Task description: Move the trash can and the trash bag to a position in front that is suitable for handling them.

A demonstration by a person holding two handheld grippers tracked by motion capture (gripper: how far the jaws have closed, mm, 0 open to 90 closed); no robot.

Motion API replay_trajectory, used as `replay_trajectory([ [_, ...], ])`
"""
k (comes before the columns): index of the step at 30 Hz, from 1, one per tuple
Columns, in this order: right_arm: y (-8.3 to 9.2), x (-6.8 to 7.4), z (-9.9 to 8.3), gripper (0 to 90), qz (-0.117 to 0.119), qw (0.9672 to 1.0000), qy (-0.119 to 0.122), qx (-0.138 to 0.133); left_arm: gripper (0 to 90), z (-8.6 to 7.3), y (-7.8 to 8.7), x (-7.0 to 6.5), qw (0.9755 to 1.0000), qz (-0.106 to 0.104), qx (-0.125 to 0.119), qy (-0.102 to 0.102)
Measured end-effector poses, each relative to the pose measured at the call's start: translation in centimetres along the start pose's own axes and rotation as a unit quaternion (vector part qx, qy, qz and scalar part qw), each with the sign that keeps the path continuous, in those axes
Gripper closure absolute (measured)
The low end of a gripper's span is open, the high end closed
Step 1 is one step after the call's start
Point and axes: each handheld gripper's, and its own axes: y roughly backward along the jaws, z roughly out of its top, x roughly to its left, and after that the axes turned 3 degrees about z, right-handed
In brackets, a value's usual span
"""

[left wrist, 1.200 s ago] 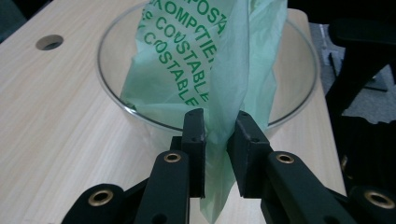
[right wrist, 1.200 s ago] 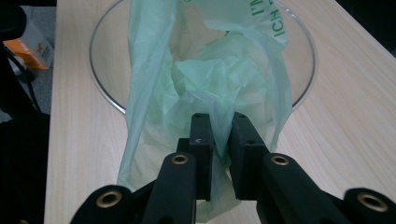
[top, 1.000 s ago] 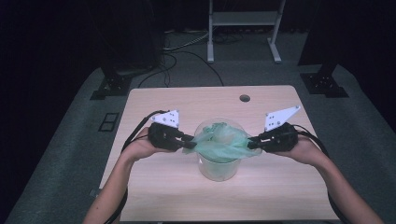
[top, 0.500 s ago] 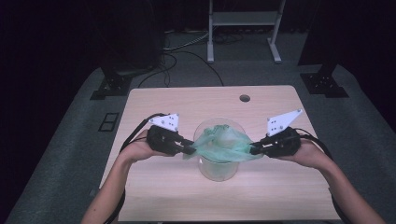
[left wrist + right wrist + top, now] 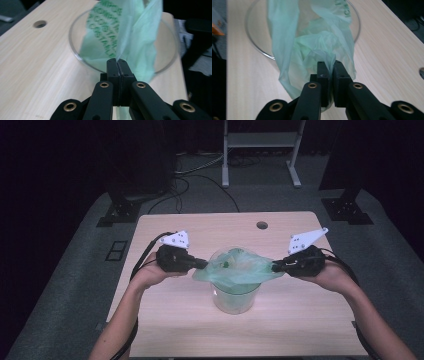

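Observation:
A clear glass container (image 5: pixel 235 301) stands in the middle of the wooden table (image 5: pixel 165 320). A thin green plastic bag (image 5: pixel 235 268) with green print hangs into it and stretches across its mouth. My left gripper (image 5: pixel 202 264) is shut on the bag's left edge. My right gripper (image 5: pixel 274 267) pinches the right edge, and its jaws have just been closing on the film. In the left gripper view the gripper (image 5: pixel 117 61) clamps a fold of the bag (image 5: pixel 135 37) over the glass rim (image 5: pixel 75 51). In the right gripper view the gripper (image 5: pixel 329 63) squeezes bunched bag film (image 5: pixel 312 42) before the rim (image 5: pixel 253 45).
A round cable hole (image 5: pixel 261 225) lies near the table's far edge. Black stand bases (image 5: pixel 117 212) (image 5: pixel 347 210) rest on the grey floor past the far corners. Cables (image 5: pixel 200 175) and a white frame (image 5: pixel 260 140) lie behind the table. Gripper cables trail off both sides.
The two grippers have drawn slightly apart and a little higher, pulling the bag flatter and wider across the container's mouth. The container has stayed in place.

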Motion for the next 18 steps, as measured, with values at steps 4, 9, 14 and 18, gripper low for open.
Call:
replay_trajectory([
  [4, -0.6, -0.5, -0.4, 87.0, -0.019, 0.9996, -0.003, 0.019, 89.8, -0.5, -0.6, 1.0, 0.9987, 0.033, 0.008, 0.038],
  [9, -1.8, -0.7, -1.0, 87.2, -0.026, 0.9994, -0.009, 0.021, 89.7, -1.2, -2.0, 1.8, 0.9948, 0.060, 0.020, 0.081],
  [14, -3.0, -0.8, -1.1, 87.5, -0.023, 0.9995, -0.011, 0.021, 89.8, -1.5, -3.5, 2.1, 0.9922, 0.071, 0.036, 0.096],
  [18, -3.3, -0.7, -1.1, 87.9, -0.021, 0.9995, -0.010, 0.020, 89.8, -1.7, -4.1, 1.9, 0.9933, 0.059, 0.036, 0.092],
])
